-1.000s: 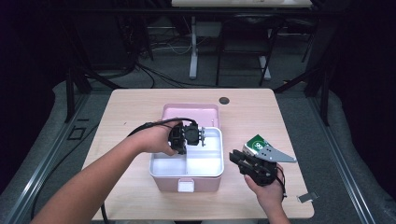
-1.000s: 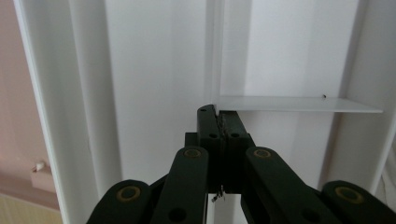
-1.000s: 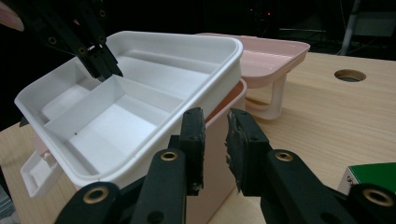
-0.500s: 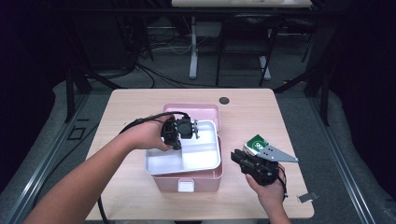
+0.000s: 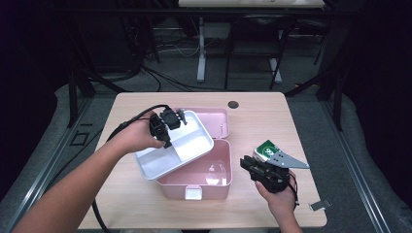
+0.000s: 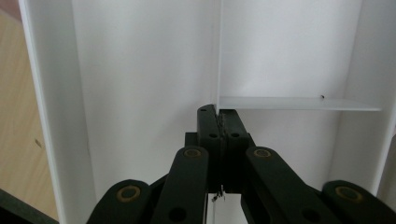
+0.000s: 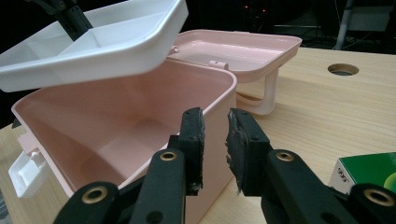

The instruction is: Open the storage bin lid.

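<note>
The left gripper (image 5: 167, 124) pinches the white tray (image 5: 194, 145) by its divider, clearing the pink box (image 5: 214, 187); the right gripper (image 7: 215, 140) waits beside it, narrowly parted, probably empty.

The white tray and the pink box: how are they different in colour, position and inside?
The white tray is white; the pink box is pink. The tray is lifted and tilted, with the left gripper shut on its divider, while the box rests on the table. The tray is shallow and split into compartments; the box is deep with one undivided space. Both are plastic and look empty.
</note>
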`<action>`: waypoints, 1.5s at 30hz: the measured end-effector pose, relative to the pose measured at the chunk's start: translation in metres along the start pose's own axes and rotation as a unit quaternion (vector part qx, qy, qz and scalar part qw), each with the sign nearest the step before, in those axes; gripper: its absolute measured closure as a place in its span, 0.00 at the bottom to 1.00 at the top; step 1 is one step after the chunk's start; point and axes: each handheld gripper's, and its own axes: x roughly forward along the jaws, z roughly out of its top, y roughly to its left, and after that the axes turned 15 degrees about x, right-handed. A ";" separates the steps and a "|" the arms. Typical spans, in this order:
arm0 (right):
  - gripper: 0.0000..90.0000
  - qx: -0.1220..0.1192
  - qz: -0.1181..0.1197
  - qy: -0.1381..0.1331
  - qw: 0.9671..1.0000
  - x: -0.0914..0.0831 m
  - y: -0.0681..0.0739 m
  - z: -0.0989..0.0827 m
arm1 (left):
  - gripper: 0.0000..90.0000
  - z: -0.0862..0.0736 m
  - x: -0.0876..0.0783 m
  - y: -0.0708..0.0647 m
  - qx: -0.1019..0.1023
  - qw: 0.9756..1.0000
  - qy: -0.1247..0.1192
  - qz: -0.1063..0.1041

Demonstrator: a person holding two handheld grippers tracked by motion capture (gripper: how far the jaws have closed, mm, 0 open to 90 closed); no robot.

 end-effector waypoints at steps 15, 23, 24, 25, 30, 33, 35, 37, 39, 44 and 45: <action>0.83 0.002 0.001 0.005 1.000 0.001 -0.001 -0.001 | 1.00 -0.055 -0.003 0.030 -0.123 0.992 -0.002 0.014; 0.83 -0.001 -0.001 0.006 1.000 0.002 -0.001 -0.002 | 1.00 -0.089 -0.005 0.039 -0.168 0.986 -0.002 0.011; 0.83 -0.001 -0.001 0.006 1.000 0.002 -0.001 -0.002 | 1.00 -0.092 -0.005 0.039 -0.174 0.985 -0.006 0.011; 0.83 0.000 -0.002 0.006 1.000 0.002 -0.001 -0.002 | 1.00 -0.096 -0.005 0.039 -0.178 0.984 -0.009 0.012; 0.83 0.001 -0.003 0.004 1.000 0.001 -0.001 -0.001 | 1.00 -0.111 -0.005 0.039 -0.187 0.982 -0.011 0.011; 0.83 0.002 -0.002 0.004 1.000 0.001 -0.001 -0.001 | 1.00 -0.119 -0.003 0.038 -0.193 0.981 -0.014 0.009; 0.83 0.002 -0.003 0.004 1.000 0.001 -0.001 -0.001 | 1.00 -0.123 -0.001 0.037 -0.195 0.981 -0.014 0.007; 0.83 0.002 -0.001 0.004 1.000 0.001 -0.001 -0.001 | 1.00 -0.129 0.006 0.036 -0.198 0.980 -0.015 0.005; 0.83 0.002 -0.003 0.004 1.000 0.001 -0.001 -0.001 | 1.00 -0.133 0.011 0.036 -0.203 0.979 -0.016 0.001; 0.83 0.001 -0.004 0.006 1.000 0.002 -0.001 -0.002 | 1.00 -0.140 0.023 0.036 -0.207 0.978 -0.009 0.001; 0.83 0.002 -0.003 0.005 1.000 0.001 -0.001 -0.002 | 1.00 -0.143 0.029 0.036 -0.212 0.977 -0.007 -0.001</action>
